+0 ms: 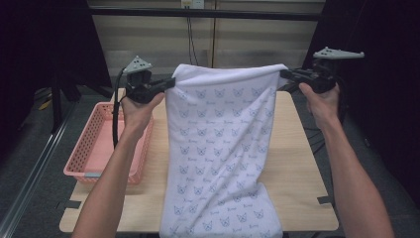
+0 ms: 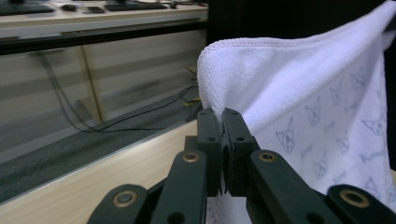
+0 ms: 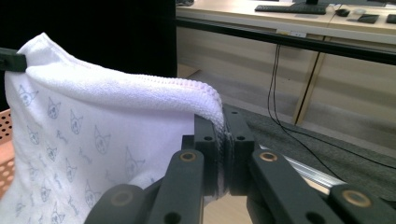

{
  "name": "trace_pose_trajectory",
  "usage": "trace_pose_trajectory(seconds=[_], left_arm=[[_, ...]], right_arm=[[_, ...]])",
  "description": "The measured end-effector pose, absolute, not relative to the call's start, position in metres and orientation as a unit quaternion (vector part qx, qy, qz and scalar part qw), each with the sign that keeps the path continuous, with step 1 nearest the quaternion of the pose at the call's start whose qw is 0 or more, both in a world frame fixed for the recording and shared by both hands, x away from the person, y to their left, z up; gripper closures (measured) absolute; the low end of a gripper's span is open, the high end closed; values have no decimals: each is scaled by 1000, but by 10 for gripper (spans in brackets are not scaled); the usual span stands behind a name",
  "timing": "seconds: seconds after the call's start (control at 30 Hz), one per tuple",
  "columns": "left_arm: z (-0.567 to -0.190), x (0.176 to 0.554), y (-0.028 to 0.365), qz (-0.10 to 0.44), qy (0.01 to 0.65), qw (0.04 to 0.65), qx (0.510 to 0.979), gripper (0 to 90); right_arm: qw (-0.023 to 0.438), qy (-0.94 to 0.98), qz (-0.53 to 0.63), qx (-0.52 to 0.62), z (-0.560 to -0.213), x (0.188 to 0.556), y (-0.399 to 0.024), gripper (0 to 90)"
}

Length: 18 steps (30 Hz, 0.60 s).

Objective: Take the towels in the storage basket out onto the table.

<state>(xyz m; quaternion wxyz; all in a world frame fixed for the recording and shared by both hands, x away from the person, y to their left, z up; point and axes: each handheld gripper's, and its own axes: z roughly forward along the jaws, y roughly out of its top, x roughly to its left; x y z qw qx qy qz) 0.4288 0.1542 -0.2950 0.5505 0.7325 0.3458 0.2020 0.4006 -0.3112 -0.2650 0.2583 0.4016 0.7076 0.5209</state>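
Work in hand: a white towel printed with small cat faces is held up by its two top corners above the bench, evidently to be spread or folded.

Left gripper: jaws pinched tight on the towel's upper left corner; in the left gripper view the terry hem bunches out just above the closed tips.

Right gripper: jaws likewise clamped on the upper right corner; in the right gripper view the stitched edge of the towel runs straight into the closed tips.

Towel, position: top hem stretched nearly taut between the two grippers, cloth hanging as one sheet; the lower part drapes over the bench's near edge and off the bottom of the high view.

Towel, condition: shallow diagonal creases fan down from both corners; no fold is visible.

Done, judged: both corners found and secured; cloth raised and opened to full width.

Left, judged: laying the sheet flat on the bench, making any folds, and perhaps placing it in the pink basket at the bench's left end.

Basket: holds nothing that can be seen, stands just beside the hanging towel, partly behind the left forearm.

Grip security, judged: both holds are small corner pinches, so a sharp tug could slip one.
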Motion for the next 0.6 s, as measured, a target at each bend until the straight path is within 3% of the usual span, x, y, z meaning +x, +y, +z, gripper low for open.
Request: trace_pose_trajectory(seconds=[0.1, 0.2, 0.3, 0.6], left_arm=[[-310, 448, 159, 196, 372, 528, 738, 856], [-335, 459, 160, 179, 406, 505, 741, 661], [-351, 457, 158, 168, 404, 500, 747, 581], [-361, 425, 148, 142, 370, 500, 770, 603]], right_arm=[[254, 715, 507, 409, -273, 422, -297, 831], [257, 720, 472, 439, -294, 439, -288, 648], [246, 719, 468, 452, -315, 443, -287, 601], [221, 740, 464, 435, -352, 399, -296, 573]])
